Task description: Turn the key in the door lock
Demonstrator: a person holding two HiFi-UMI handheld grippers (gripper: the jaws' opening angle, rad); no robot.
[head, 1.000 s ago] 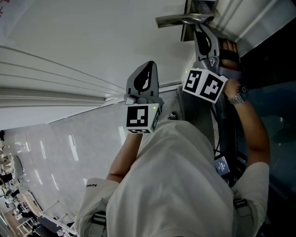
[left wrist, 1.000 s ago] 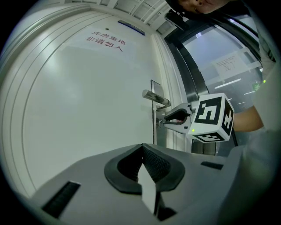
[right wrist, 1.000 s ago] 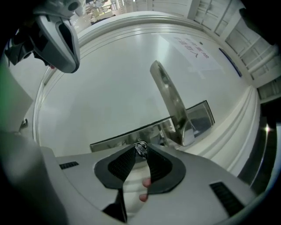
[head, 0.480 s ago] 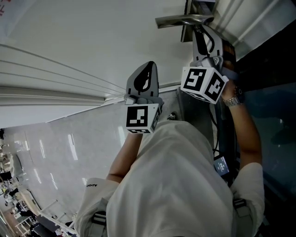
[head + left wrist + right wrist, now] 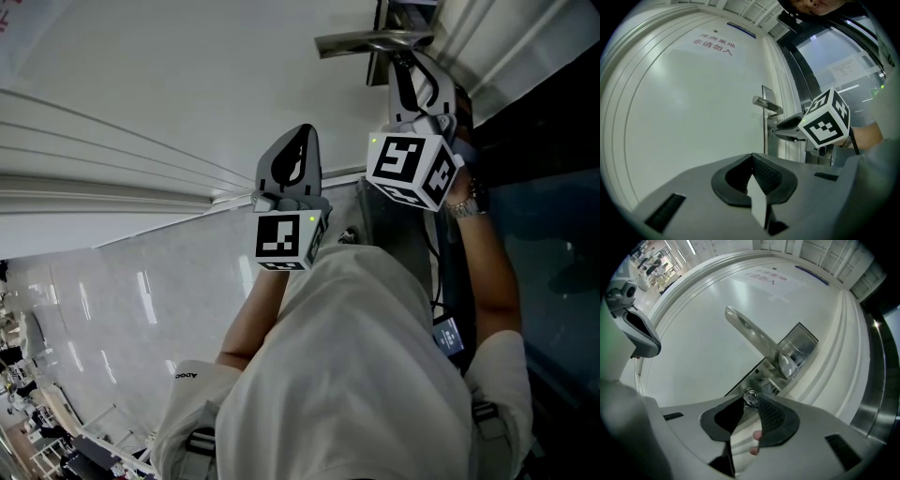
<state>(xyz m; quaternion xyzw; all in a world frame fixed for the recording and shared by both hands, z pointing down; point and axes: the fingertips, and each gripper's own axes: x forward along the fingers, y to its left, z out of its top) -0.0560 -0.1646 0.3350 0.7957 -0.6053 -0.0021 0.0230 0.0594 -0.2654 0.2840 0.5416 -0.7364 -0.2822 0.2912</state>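
Item: door (image 5: 187,56), white and closed, with a lever handle (image 5: 750,331) on a metal lock plate (image 5: 799,345) close to the door's latch edge. The key (image 5: 749,397) sits in the cylinder at the lower end of that plate, just under the handle's root, its head standing out from the door. Right tongs (image 5: 751,402): held about level against the lock, tips closed round the key head, both pads appearing to touch it. Its jaws have just been opening a little, with the key between them, so the pinch looks light rather than firm. Left tongs (image 5: 752,157): pressed together at the tips, nothing between them, held out in front of the door's plain face, well apart from the lock and taking no part. Step in hand, as judged: the turning of the key itself, or the easing of the grip at the end of a turn; how far the bolt has gone cannot be told. Next move calls for either a firmer pinch and a further roll of the wrist about the key's axis, or a straight draw back off the head without dragging the key out.
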